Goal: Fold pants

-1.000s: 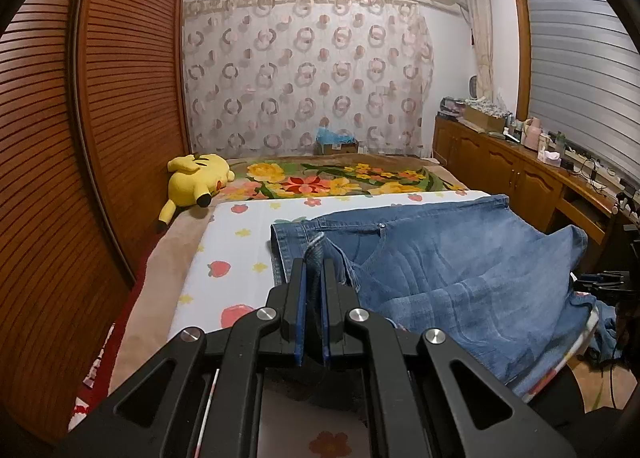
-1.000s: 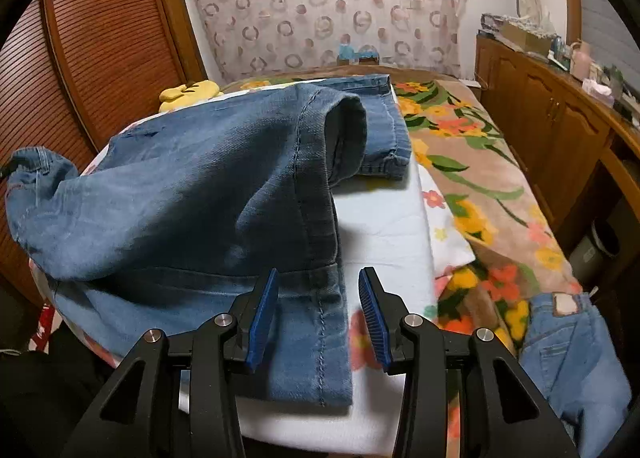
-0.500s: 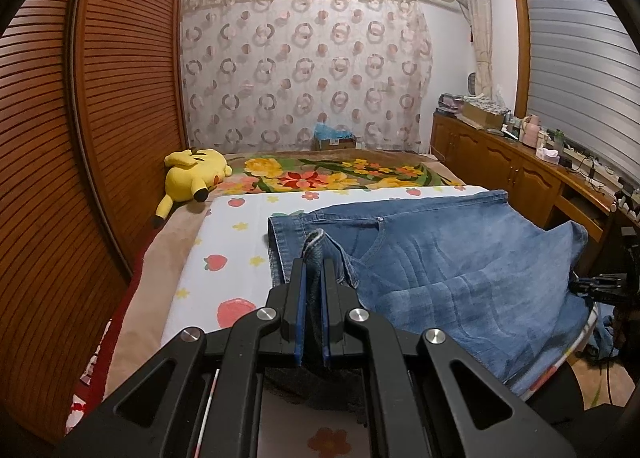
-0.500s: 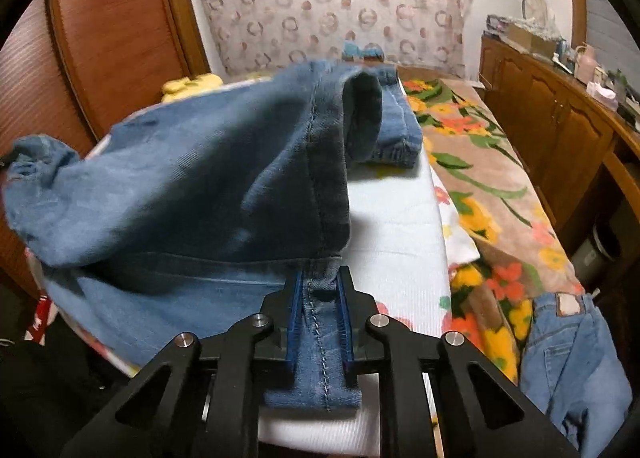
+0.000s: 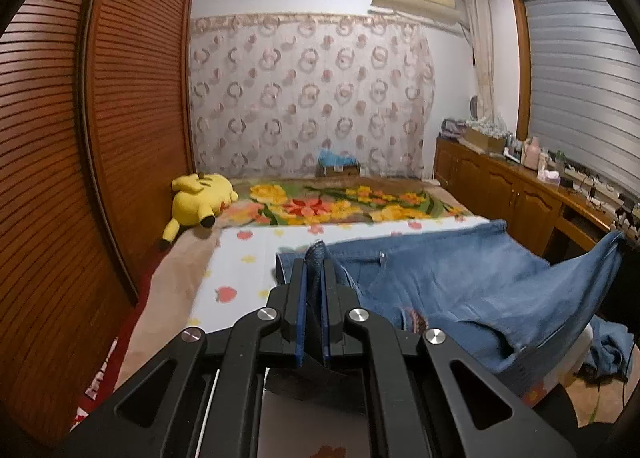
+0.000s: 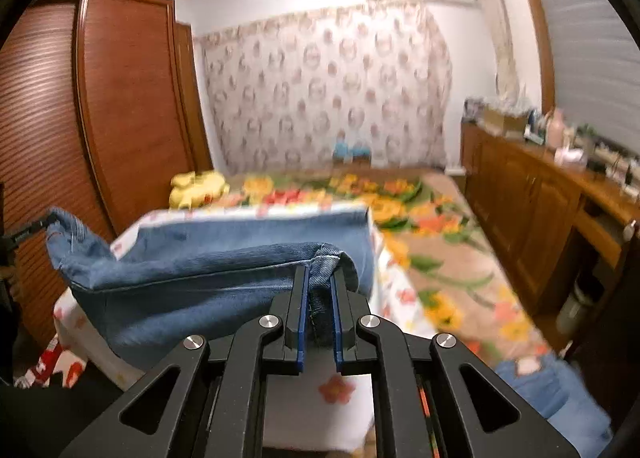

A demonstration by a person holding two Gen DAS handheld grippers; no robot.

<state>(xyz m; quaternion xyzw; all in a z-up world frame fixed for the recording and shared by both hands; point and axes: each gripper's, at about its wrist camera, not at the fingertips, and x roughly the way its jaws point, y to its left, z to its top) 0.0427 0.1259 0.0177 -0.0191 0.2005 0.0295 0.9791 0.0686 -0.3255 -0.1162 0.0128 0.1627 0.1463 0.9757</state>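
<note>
Blue denim pants (image 5: 460, 282) lie across the near end of the bed. My left gripper (image 5: 314, 270) is shut on a fold of their fabric and holds it above the white fruit-print sheet (image 5: 240, 278). My right gripper (image 6: 319, 278) is shut on another edge of the pants (image 6: 208, 278) and holds it lifted. The cloth hangs between the two grippers, and its far corner stays pinched in the left gripper, seen at the left of the right wrist view (image 6: 24, 236). The right wrist view is blurred.
A yellow plush toy (image 5: 198, 199) lies at the bed's far left on a floral blanket (image 5: 340, 205). A wooden louvred wardrobe (image 5: 80, 137) lines the left, wooden cabinets (image 5: 520, 193) the right. Another pair of jeans (image 6: 552, 386) lies on the floor at the right.
Both grippers have risen with the pants, and the cloth has lifted off the bed. The right gripper closed on the pants edge a second ago and has stayed shut.
</note>
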